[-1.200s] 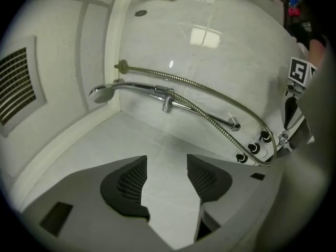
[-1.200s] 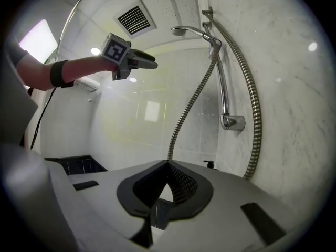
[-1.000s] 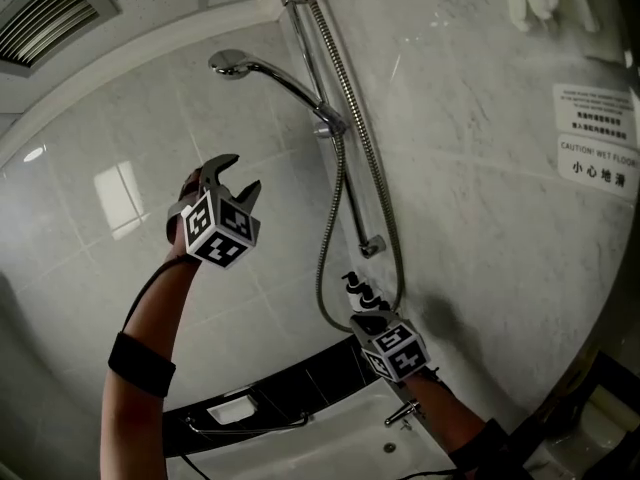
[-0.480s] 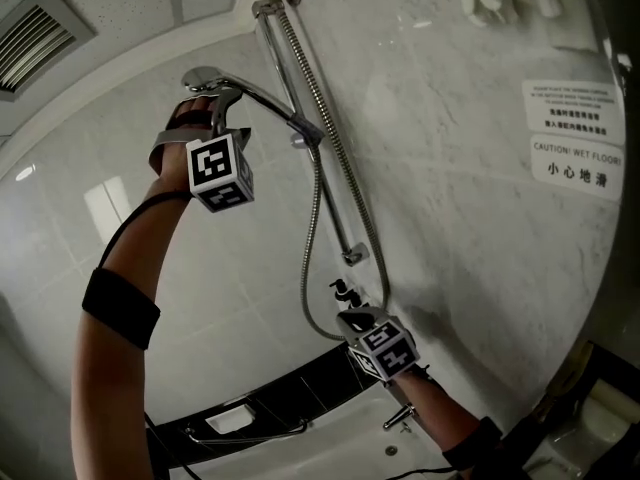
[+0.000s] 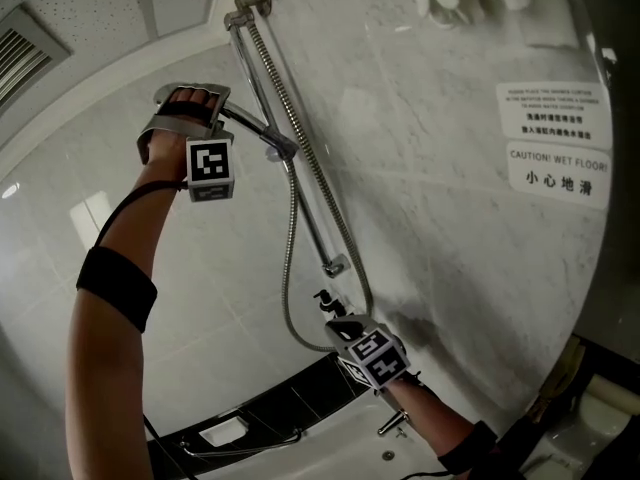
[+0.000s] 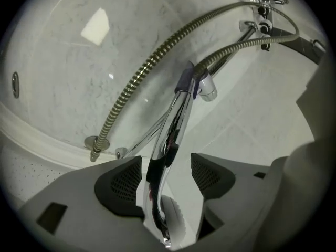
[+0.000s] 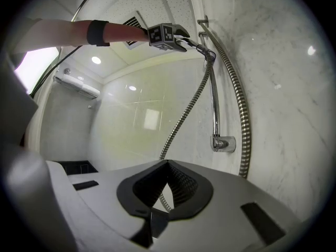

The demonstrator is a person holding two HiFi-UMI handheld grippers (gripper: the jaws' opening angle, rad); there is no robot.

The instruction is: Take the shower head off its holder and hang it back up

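While reaching high at the picture's left, brackets the chrome handle of the shower head with the left gripper, having just been opening the jaws wide; shows the handle standing between the pads with clear space on at least one side, so open around it and gripping nothing yet. Finds the shower head seated in its holder just to the right, on the slide rail fixed to the marble wall. Marks, by all appearances, the opening step of the task: approach made, removal not yet begun. Calls next for closing firmly on the handle, then drawing it up and out of the holder without snagging the hose, before seating it again. Further right and well below, holds the right gripper fully shut on nothing, pointed about level just beside the hose's hanging loop and well apart from the holder. At far right, carries a wet-floor warning sign on the wall.
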